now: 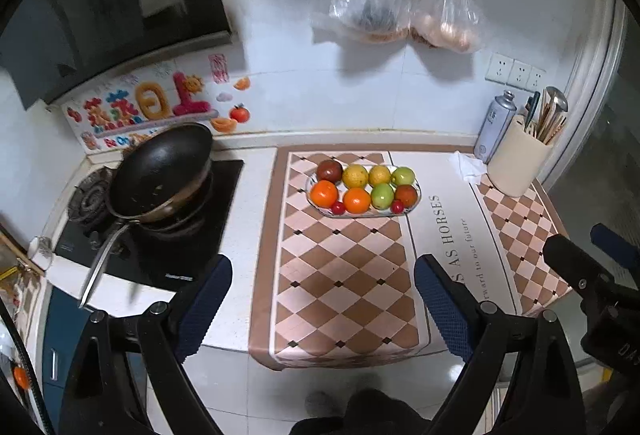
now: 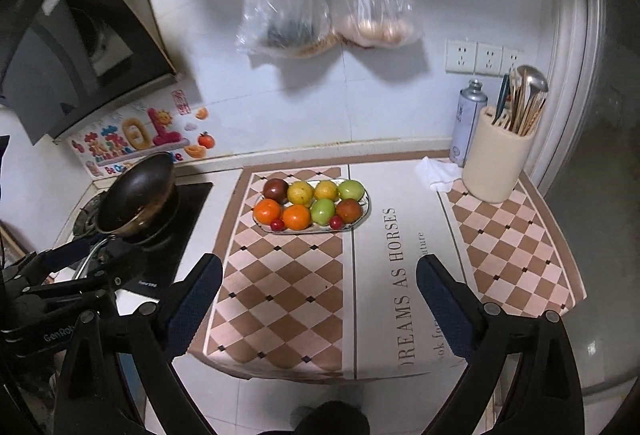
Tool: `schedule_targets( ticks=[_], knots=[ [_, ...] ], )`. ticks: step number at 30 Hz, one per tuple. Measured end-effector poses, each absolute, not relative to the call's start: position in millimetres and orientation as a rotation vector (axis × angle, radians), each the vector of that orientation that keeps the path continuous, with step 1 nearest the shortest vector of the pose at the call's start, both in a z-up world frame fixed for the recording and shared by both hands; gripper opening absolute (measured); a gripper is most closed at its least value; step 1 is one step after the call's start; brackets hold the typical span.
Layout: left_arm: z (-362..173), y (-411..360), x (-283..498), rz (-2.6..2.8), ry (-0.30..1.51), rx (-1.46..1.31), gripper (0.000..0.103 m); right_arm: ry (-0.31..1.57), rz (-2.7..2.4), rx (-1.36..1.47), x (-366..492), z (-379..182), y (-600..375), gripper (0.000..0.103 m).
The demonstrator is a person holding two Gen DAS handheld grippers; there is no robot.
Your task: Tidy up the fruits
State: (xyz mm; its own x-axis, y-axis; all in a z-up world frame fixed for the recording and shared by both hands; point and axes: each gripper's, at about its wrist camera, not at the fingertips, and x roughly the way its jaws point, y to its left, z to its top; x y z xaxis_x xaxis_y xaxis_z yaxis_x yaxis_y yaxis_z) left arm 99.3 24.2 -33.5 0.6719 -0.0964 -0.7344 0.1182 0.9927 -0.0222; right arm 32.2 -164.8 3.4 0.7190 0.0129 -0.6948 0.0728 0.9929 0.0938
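An oval glass plate point(image 1: 417, 197) point(image 2: 367, 209) on the checkered mat holds two rows of fruit: dark red, yellow, green and orange ones, with two small red ones at its front edge. An orange fruit point(image 1: 324, 193) point(image 2: 268, 211) lies front left. My left gripper point(image 1: 322, 299) is open and empty, held well back from the plate over the counter's front edge. My right gripper point(image 2: 320, 299) is open and empty too, equally far back. The right gripper also shows at the right edge of the left wrist view point(image 1: 592, 267); the left gripper shows at the left edge of the right wrist view point(image 2: 68, 275).
A black pan point(image 1: 160, 171) point(image 2: 138, 191) sits on the stove at the left, handle pointing forward. A cream utensil holder point(image 1: 518, 159) point(image 2: 498, 159), a spray can point(image 1: 494, 125) and a crumpled tissue point(image 2: 438, 171) stand back right. Plastic bags point(image 1: 400, 3) hang on the wall.
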Motion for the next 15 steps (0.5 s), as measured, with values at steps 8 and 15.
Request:
schedule_targets(
  ticks=[8,15],
  knots=[
    [-14,20,75,-0.087,0.805,-0.007,0.093,0.723,0.009,0.088,8,36,-167,0.1],
    [-14,13,71,-0.07,0.8,-0.033,0.093,0.743,0.032,0.073,11,37,-177,0.1]
  ],
)
